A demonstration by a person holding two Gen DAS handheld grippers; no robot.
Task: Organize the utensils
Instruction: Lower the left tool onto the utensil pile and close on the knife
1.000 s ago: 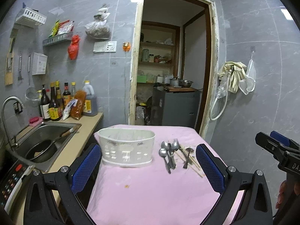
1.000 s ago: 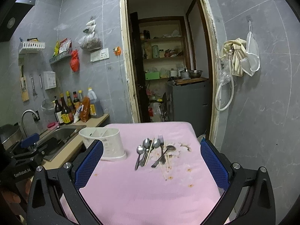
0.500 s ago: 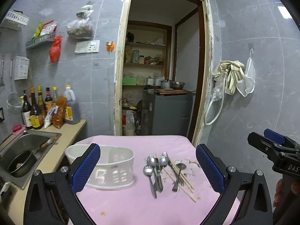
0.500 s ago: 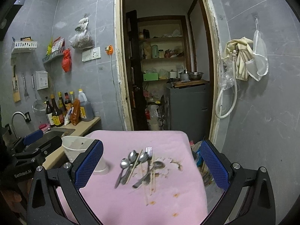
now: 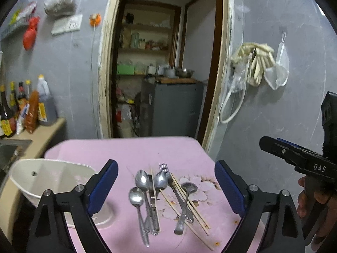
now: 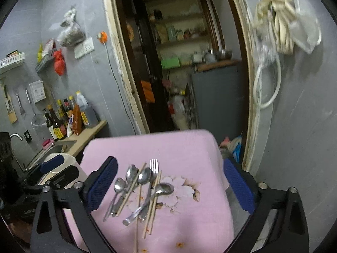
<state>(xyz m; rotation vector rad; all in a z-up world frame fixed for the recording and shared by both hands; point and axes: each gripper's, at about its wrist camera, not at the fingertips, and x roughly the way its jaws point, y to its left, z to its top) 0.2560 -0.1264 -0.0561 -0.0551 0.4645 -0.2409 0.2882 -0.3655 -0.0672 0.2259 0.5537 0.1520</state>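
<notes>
Utensil pile on the pink floral cloth of the table, centre foreground in both wrist views. It comprises three small spoons, a fork, a ladle-like spoon, what looks like a knife, and several wooden chopsticks crossing over and under the metal pieces. The metal items are judged stiff, fairly light and slick; lying flat on soft cloth, they leave little room for a finger beneath. The likeliest hold is across a handle at mid-length, where a piece lies apart from its neighbours. The chopsticks are thin and light, apt to roll or scatter if the overlapping metal is dragged.

White plastic holder at about 9 o'clock from the pile, near it on the same cloth; the presumed destination.

Left gripper: jaws spread wide, empty, framing the pile from above. Right gripper: jaws likewise spread wide and empty, aimed at the same pile.

Beyond the table at 12 o'clock, an open doorway; at 10 o'clock, a counter with bottles.
</notes>
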